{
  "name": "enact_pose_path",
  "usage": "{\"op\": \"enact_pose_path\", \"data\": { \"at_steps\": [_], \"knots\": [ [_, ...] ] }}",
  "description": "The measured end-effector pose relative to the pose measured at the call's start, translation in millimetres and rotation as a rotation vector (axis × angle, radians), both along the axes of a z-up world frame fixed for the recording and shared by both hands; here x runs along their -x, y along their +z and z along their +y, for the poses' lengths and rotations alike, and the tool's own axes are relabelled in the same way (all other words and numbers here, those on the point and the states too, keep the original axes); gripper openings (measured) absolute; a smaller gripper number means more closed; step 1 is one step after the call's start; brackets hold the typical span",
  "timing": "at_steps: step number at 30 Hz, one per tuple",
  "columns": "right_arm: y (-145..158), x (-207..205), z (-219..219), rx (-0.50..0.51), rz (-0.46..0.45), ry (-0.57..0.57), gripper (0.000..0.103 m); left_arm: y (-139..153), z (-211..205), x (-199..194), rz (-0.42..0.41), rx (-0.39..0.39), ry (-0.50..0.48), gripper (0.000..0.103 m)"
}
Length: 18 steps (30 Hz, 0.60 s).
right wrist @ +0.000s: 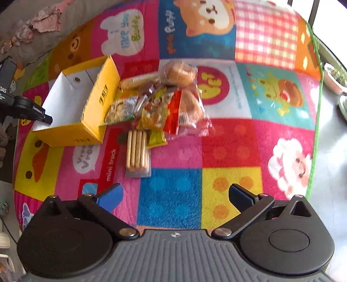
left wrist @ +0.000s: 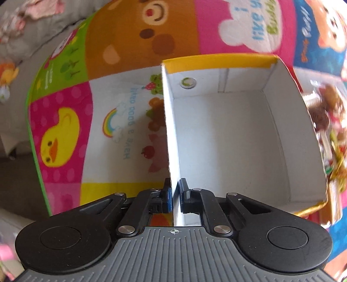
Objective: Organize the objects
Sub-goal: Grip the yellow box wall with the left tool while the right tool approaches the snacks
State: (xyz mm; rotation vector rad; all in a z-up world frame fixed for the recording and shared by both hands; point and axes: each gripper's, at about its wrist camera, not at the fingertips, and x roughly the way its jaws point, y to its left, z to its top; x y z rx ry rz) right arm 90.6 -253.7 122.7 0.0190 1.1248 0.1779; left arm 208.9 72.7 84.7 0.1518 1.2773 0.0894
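Note:
A yellow cardboard box [left wrist: 227, 130] with a white, empty inside stands open on the colourful play mat; it also shows in the right wrist view [right wrist: 95, 104]. My left gripper [left wrist: 175, 191] is shut on the box's left wall, one finger on each side of it. It is seen from outside in the right wrist view [right wrist: 46, 118]. My right gripper [right wrist: 175, 195] is open and empty above the mat. A pile of snack packets [right wrist: 160, 108] lies just right of the box, with a biscuit pack [right wrist: 137, 149] nearest me. The snacks show blurred in the left wrist view [left wrist: 327, 130].
The patchwork play mat [right wrist: 227, 147] covers the floor. Grey floor [right wrist: 331, 134] and a white dish [right wrist: 343, 106] lie off its right edge. Crumpled pink cloth [right wrist: 43, 19] lies at the far left beyond the mat.

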Motion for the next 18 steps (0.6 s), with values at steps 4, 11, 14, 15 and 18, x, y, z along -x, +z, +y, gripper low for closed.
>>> {"op": "enact_pose_path", "data": {
  "at_steps": [4,11,14,15,18],
  "knots": [
    [37.3,6.4,2.5,0.087,-0.216,-0.064,0.103,3.6,-0.7,8.8,0.024,-0.043,-0.082,0.01],
    [94.3,1.5,16.7,0.102,-0.174,-0.173,0.103,1.5,9.5,39.0,0.042,-0.001,-0.234,0.011],
    [110.7,14.1,31.8,0.14,-0.138,-0.164,0.102,2.0,14.6,40.3,0.029,0.053,-0.239,0.011],
    [111.2,19.9,38.7,0.151,-0.122,-0.149,0.1,2.0,15.3,41.4,0.025,0.069,-0.25,0.01],
    [107.7,21.2,55.2,0.161,-0.083,-0.103,0.087,-0.8,16.5,43.7,0.003,0.076,-0.348,0.01]
  ]
}}
